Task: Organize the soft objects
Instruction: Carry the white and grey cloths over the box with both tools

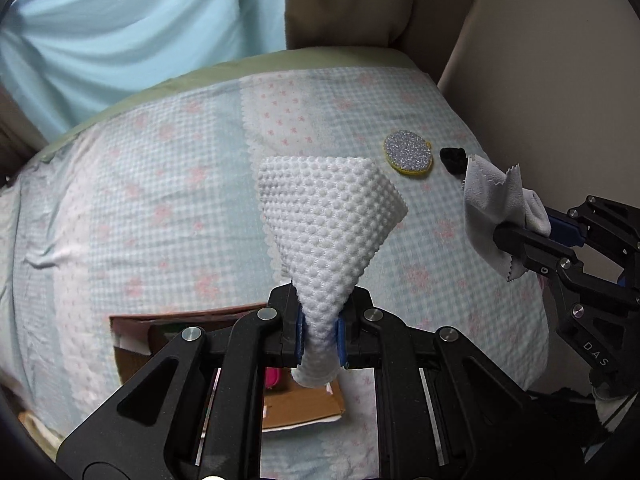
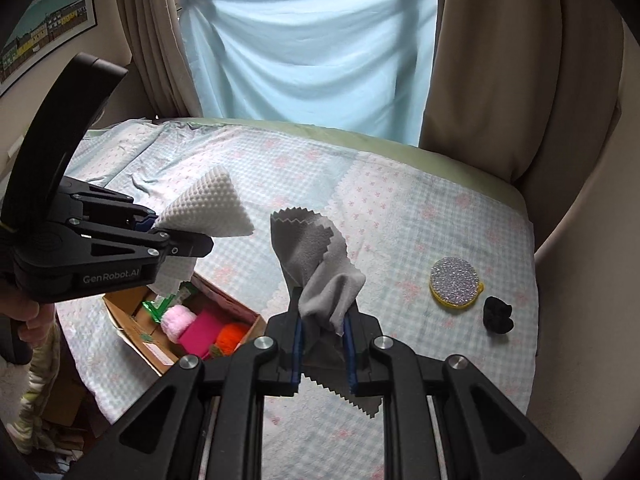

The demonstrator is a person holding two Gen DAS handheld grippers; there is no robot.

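Note:
My left gripper (image 1: 319, 334) is shut on a white bumpy cloth (image 1: 328, 216) and holds it up above the bed; it also shows in the right wrist view (image 2: 212, 208). My right gripper (image 2: 322, 344) is shut on a grey cloth with zigzag edges (image 2: 320, 268), also seen in the left wrist view (image 1: 490, 204). A round silver-and-yellow sponge pad (image 2: 455, 280) and a small black soft item (image 2: 498, 315) lie on the bed at the right. A cardboard box (image 2: 240, 308) below my left gripper holds pink, magenta and orange soft things.
The bed has a pale blue checked cover (image 2: 360, 208). Beige curtains (image 2: 500, 80) and a light blue sheet (image 2: 312, 48) hang behind it. A wall (image 1: 560, 60) runs along the bed's right side.

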